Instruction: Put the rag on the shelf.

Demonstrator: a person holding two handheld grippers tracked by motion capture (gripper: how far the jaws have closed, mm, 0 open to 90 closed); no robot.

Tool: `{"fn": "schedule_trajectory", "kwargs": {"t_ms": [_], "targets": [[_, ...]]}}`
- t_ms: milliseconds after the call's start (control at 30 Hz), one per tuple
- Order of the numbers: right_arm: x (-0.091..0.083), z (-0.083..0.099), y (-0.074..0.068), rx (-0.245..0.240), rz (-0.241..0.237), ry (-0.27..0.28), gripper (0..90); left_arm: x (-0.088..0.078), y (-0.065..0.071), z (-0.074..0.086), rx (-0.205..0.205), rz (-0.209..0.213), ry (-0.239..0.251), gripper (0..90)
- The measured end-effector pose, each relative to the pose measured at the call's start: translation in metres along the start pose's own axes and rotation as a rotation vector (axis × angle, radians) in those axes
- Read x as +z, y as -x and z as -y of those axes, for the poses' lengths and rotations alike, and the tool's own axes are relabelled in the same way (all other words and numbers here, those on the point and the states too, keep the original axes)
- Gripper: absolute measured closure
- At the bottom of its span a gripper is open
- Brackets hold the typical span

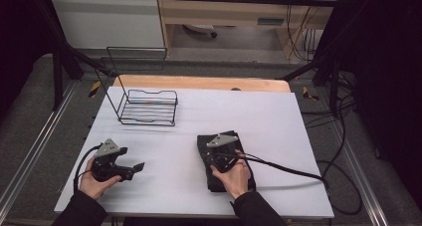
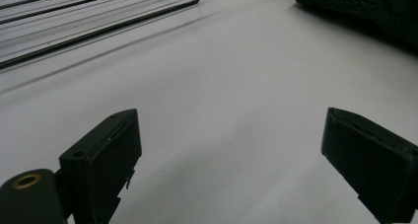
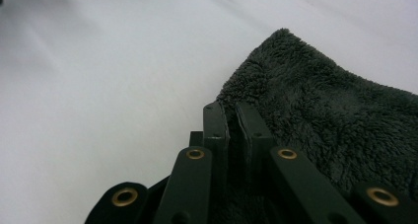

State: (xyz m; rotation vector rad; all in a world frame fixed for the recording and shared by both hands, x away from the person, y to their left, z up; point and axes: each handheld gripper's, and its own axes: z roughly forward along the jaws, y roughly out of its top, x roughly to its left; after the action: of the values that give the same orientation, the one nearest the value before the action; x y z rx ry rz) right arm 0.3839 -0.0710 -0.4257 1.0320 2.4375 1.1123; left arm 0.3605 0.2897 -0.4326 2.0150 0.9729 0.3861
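Right gripper [image 3: 231,115] is pinching the dark fleece towel's [image 3: 320,120] edge, jaws nearly together. Towel is lying right of the wire rack [image 1: 149,106]. Left gripper [image 2: 229,150] is idling, jaws apart, left of towel.

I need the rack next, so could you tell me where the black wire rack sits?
In the high view, the black wire rack stands far left on the white table.

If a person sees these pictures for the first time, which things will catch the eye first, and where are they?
First comes the dark fleecy towel, folded on the white table near its front edge, with the right gripper shut on its edge. To the left, the left gripper hangs open over bare table, with nothing between its jaws. Farther back on the left stands a black wire rack.
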Motion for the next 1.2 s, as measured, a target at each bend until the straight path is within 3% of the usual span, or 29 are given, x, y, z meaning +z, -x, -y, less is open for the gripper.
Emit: {"fn": "schedule_trajectory", "kwargs": {"t_ms": [200,433,500,600,633,700,733,833,867,933,1067,1167,1200], "targets": [[0.017,-0.012,-0.014,0.017,-0.025,0.004,84.5,0.000,0.000,0.000,0.001,0.001,0.000,8.1],[0.030,-0.012,-0.019,0.020,-0.027,-0.014,82.9,0.001,0.001,0.000,0.003,0.007,-0.009,8.0],[0.032,-0.011,-0.019,0.010,-0.041,-0.008,77.6,0.002,0.003,0.000,0.002,0.010,-0.015,7.9],[0.031,-0.012,-0.018,0.032,-0.111,0.033,66.3,0.003,0.007,-0.002,0.007,0.017,-0.023,7.3],[0.025,-0.017,-0.017,0.032,-0.120,0.069,55.5,0.004,0.009,-0.003,0.004,0.011,-0.025,7.3],[0.017,-0.020,-0.013,0.012,-0.109,0.105,47.4,0.006,0.014,-0.005,0.012,0.005,-0.034,7.9],[0.017,-0.020,-0.013,0.012,-0.109,0.105,47.4,0.007,0.016,-0.006,0.016,0.009,-0.035,7.9],[0.001,-0.023,0.001,0.018,-0.093,0.150,35.2,0.011,0.025,-0.011,0.026,0.012,-0.042,7.6],[-0.009,-0.020,0.013,0.031,-0.085,0.161,29.8,0.012,0.027,-0.012,0.030,0.013,-0.042,7.9],[-0.014,-0.018,0.019,0.042,-0.083,0.162,27.0,0.015,0.034,-0.015,0.030,0.016,-0.043,7.8],[-0.038,0.004,0.046,0.099,-0.075,0.151,19.9,0.021,0.048,-0.023,0.025,0.036,-0.041,11.2],[-0.044,0.015,0.054,0.120,-0.074,0.131,18.2,0.029,0.061,-0.029,0.024,0.054,-0.054,12.9],[-0.049,0.026,0.059,0.123,-0.069,0.104,18.0,0.031,0.064,-0.030,0.022,0.059,-0.060,15.1]]}}
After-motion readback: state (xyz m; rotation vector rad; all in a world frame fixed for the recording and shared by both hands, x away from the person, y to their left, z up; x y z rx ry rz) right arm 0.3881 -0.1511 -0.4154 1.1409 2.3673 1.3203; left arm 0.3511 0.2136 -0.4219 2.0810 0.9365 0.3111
